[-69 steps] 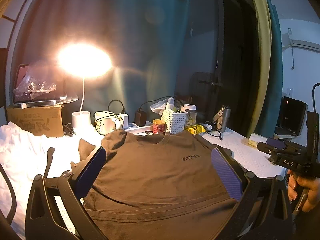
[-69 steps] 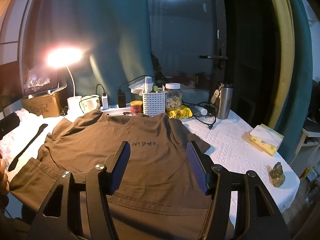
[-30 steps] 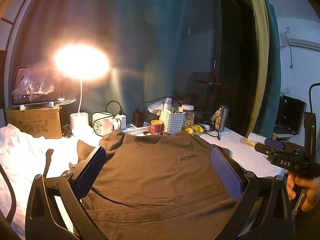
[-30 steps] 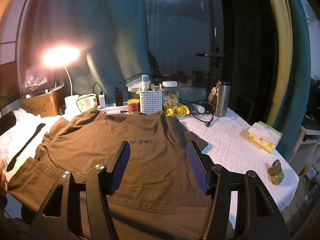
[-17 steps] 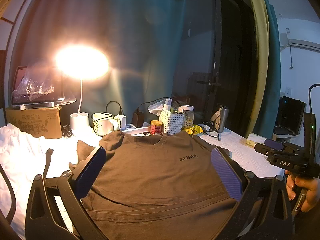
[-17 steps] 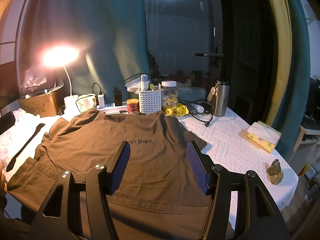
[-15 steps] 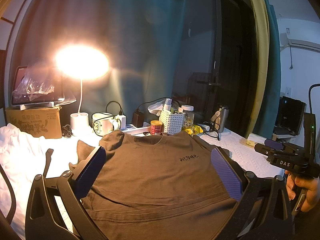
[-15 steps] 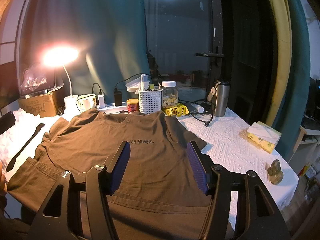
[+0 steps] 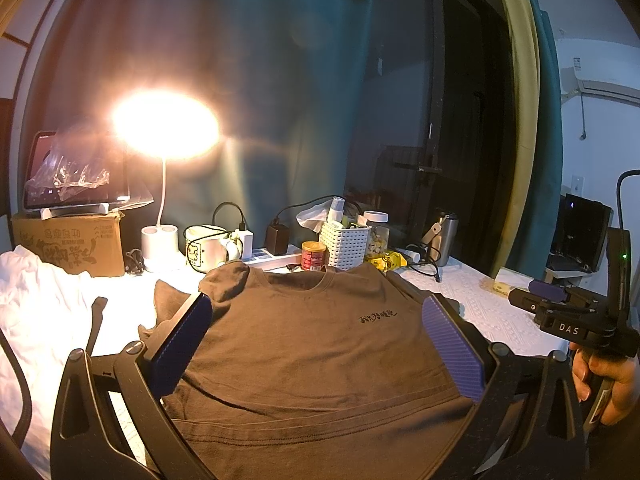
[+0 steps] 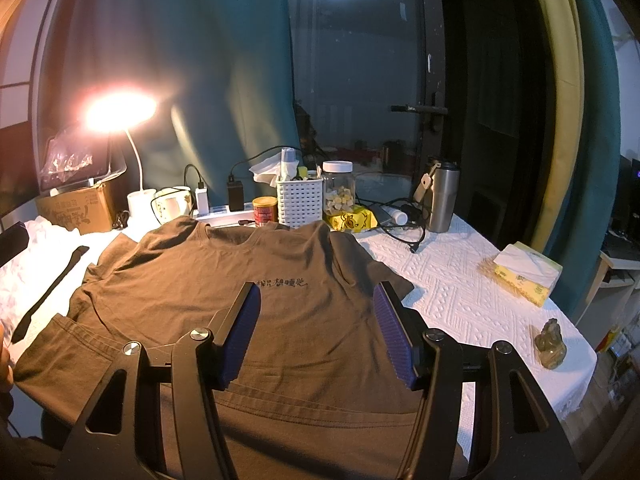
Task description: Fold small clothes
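So the brown t-shirt (image 10: 208, 292) lies flat, front up, collar toward the clutter at the back of the surface (image 10: 460, 280), w/ both the left hand-held gripper (image 9: 316, 344) & right hand-held gripper (image 10: 316, 328) spread wide, hovering over its hem end, holding nothing, so folding hasn't begun imo, next probably pinch a side or sleeve

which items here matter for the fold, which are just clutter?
Job: brown T-shirt, left gripper, right gripper, both open above it.

Clutter: lamp, mug, red can, white basket, jar, steel flask, tissue box, cardboard box.
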{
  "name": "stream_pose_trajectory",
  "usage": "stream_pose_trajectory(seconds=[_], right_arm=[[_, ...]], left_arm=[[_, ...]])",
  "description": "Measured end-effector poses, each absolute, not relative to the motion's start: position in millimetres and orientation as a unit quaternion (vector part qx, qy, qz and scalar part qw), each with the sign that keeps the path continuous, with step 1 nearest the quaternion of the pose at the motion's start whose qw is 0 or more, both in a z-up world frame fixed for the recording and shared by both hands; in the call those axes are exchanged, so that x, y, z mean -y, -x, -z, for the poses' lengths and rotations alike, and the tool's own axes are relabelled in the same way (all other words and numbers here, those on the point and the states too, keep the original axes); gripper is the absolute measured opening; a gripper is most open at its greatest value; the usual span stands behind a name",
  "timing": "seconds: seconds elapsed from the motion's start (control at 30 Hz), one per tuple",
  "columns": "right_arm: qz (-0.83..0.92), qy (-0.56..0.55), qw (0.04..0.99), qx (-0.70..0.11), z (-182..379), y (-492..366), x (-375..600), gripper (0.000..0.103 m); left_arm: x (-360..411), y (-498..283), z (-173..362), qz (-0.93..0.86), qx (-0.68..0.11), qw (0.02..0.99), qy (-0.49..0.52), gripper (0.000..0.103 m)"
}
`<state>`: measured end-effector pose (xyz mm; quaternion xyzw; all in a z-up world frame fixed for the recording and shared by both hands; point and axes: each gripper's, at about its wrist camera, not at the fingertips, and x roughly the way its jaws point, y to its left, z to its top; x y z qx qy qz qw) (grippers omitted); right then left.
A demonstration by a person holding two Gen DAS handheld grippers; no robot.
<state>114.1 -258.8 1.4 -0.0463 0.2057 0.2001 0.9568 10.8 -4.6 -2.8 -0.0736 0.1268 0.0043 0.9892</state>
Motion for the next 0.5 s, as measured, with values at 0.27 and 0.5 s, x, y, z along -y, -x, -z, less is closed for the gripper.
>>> stream_pose_trajectory(seconds=[0.27,0.5], right_arm=[[-0.195,0.046,0.955,-0.220,10.2,-128.3,266.8,0.062],[-0.185,0.044,0.951,-0.242,19.9,-150.3,263.1,0.062]], left_arm=[[5.3,-24.0,2.0,-0.003,-0.136,0.988,0.073,0.103],[3.7,-43.5,10.7,-0.006,-0.155,0.985,0.072,0.103]])
